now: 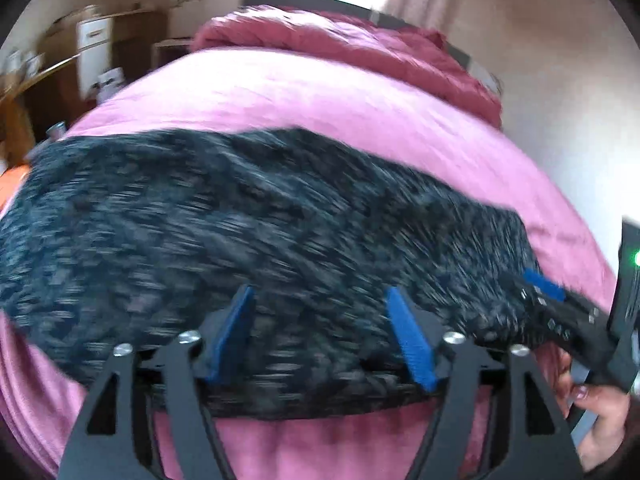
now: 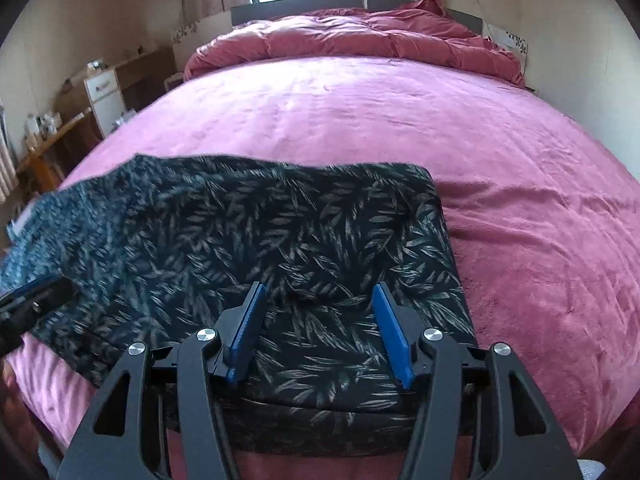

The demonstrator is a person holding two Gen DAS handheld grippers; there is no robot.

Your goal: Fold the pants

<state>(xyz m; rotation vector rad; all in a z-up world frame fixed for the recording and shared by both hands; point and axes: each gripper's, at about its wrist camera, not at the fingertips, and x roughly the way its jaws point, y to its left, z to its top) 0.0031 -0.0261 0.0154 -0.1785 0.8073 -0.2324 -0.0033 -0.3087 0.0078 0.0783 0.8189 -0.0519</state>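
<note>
The black leaf-print pants lie spread on the pink bed, seemingly unfolded, both grippers' jaws wide and empty.

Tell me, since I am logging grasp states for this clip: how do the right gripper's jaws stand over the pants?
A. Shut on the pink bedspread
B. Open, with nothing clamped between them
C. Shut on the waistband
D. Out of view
B: in the right wrist view the right gripper has its blue fingers spread wide apart above the leaf-print pants, with no fabric pinched between them.
</note>
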